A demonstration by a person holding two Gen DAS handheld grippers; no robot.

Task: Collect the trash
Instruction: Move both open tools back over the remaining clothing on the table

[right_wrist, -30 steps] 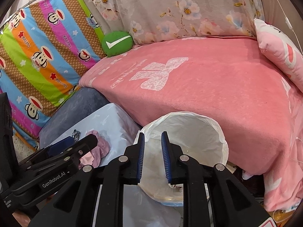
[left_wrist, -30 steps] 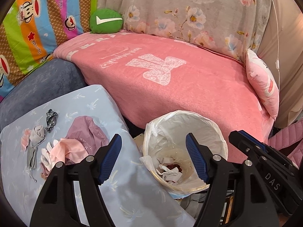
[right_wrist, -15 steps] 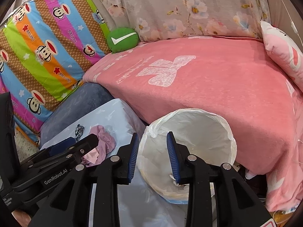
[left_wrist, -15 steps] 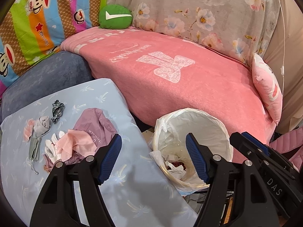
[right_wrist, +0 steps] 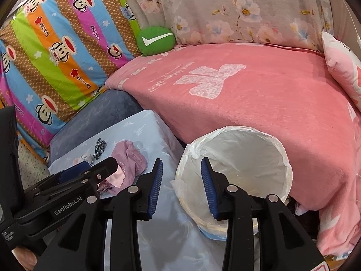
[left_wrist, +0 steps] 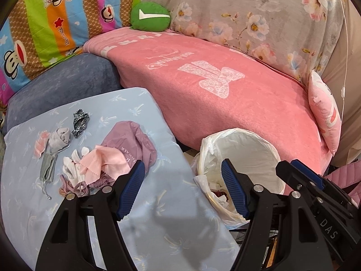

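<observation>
Item 1. Right gripper [right_wrist: 181, 187]: blue-padded jaws have just been opening and now stand parted, nothing between them. It hangs at the near rim of the bin, straddling the liner's edge without touching it. Judged: whatever it carried has been let go.

Item 2. Left gripper [left_wrist: 181, 189]: jaws spread wide, empty, unchanged in width from a second ago. It has drifted so that the heap on the cushion sits closer to its left jaw than before.

Item 3. Waste bin [left_wrist: 266, 144]: white, lined with a thin plastic bag, standing between the pink blanket [left_wrist: 225, 94] and the cushion's right edge. Crumpled paper [left_wrist: 222, 199] and a dark red scrap lie at the bottom.

Item 4. Pale blue cushion [left_wrist: 158, 221]: bears the remaining litter near its left edge and middle: mauve pouch [left_wrist: 135, 140], pink cloth [left_wrist: 106, 162], grey mask [left_wrist: 48, 167], patterned scrap [left_wrist: 80, 122].

Item 5. Status, judged: one drop finished; several pieces still to collect, and the left gripper looks best placed for the next pick.
</observation>
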